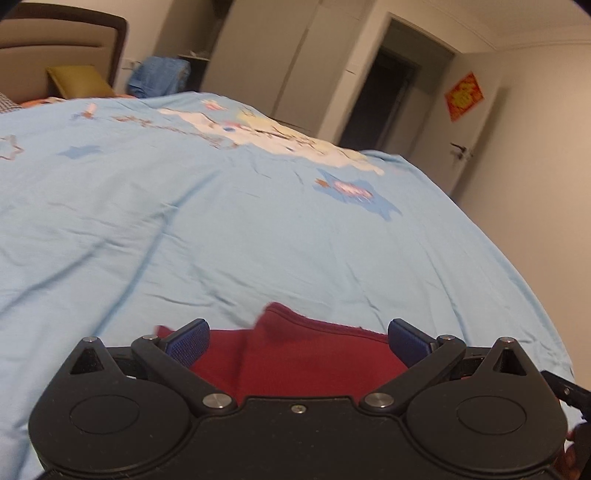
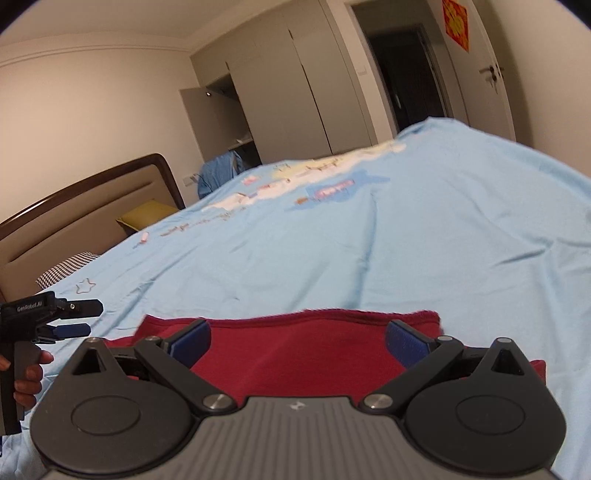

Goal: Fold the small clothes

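While both point level across the bed (image 2: 406, 240), the left gripper (image 1: 297, 341) and right gripper (image 2: 297, 341) hover spread wide, empty, above the red garment (image 2: 295, 354) just beneath their fingers.

Two grippers are in view: the left gripper (image 1: 297, 338), with two blue pads spread wide at the bottom of its own view, and the right gripper (image 2: 297, 338), likewise with two blue pads apart. One dark red garment (image 2: 295, 354) lies at lower centre. One light blue bedspread (image 2: 424, 240) fills the middle. One headboard (image 2: 81, 206) stands at left, one yellow-green pillow (image 2: 147, 218) beside it. One red door decoration (image 2: 456, 22) hangs at upper right. One hand (image 2: 27, 376) shows at the left edge.
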The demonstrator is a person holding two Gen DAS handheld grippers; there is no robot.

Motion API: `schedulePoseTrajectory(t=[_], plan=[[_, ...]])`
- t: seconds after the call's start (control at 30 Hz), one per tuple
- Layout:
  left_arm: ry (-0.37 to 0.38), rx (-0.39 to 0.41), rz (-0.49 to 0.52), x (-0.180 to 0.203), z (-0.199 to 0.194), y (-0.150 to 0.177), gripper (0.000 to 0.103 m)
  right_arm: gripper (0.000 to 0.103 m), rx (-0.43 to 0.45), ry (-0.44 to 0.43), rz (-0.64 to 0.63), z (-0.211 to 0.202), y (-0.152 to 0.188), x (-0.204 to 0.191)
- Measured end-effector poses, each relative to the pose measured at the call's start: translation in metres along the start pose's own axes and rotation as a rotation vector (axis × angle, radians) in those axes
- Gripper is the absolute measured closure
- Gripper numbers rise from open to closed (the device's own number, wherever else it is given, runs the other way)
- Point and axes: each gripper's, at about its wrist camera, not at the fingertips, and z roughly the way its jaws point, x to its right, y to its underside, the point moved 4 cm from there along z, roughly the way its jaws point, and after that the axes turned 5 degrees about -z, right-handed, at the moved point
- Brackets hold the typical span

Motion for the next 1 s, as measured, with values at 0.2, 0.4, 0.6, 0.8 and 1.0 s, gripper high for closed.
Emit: schedulePoseTrajectory(t=[0.2,0.4,0.6,0.8,1.0], plan=[[-0.117,0.077,0.046,-0.014,-0.064,0.01,0.001,0.0,0.076,0.033,-0.086,-0.026,0.014,-0.049],[-0.189,0.107,-0.027,-0.041,-0.097,0.047,0.001,0.0,0.14,0.227,-0.205,-0.038,0.051,-0.095],[-0.169,0.039,-0.069,-0.052,-0.098,0.086,0.001,0.0,0.141,0.302,-0.257,-0.04,0.091,-0.125],[-0.175,0.016,-0.077,-0.055,-0.094,0.107,0.001,0.0,0.106,0.316,-0.331,-0.029,0.111,-0.143],[-0.21,0.01,-0.016,-0.045,-0.089,0.113,0.001,0.0,0.049,0.331,-0.363,-0.014,0.123,-0.144]])
